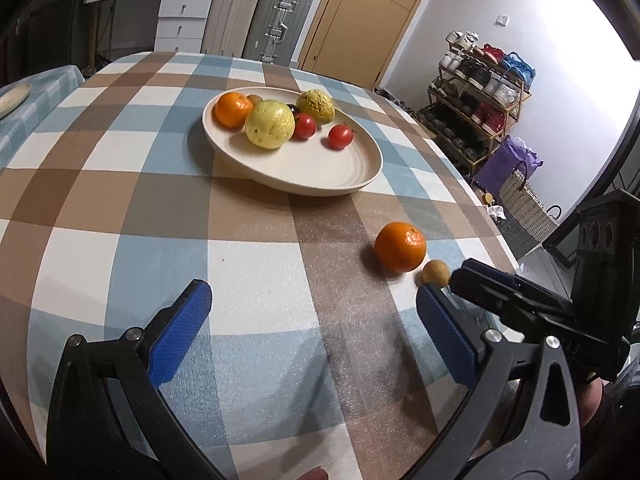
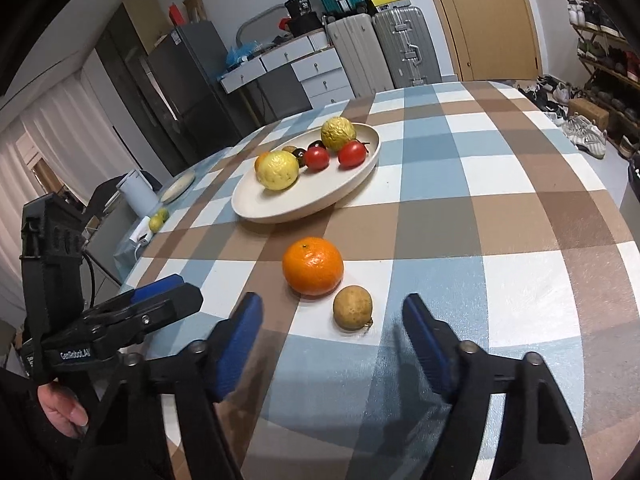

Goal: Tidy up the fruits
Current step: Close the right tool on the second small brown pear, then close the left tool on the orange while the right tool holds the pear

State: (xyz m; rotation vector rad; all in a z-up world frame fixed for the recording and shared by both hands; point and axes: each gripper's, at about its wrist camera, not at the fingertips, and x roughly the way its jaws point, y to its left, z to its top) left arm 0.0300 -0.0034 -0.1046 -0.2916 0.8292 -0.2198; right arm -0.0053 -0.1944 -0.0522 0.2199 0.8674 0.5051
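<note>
Both my grippers hover unclenched over the checked tablecloth (image 2: pixel 500 216).

My right gripper (image 2: pixel 332 326) gapes around nothing; just beyond sits a small round tan fruit (image 2: pixel 353 306), stem end pointing near-right, touching the loose orange (image 2: pixel 313 266). The oval cream plate (image 2: pixel 280 210), long axis running near-left to far-right, lies farther back. My left gripper (image 1: pixel 314 308) is empty.

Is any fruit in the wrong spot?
Yes. An orange and a small brown fruit sit loose on the checked tablecloth, while all the other fruit is on the cream plate.
</note>
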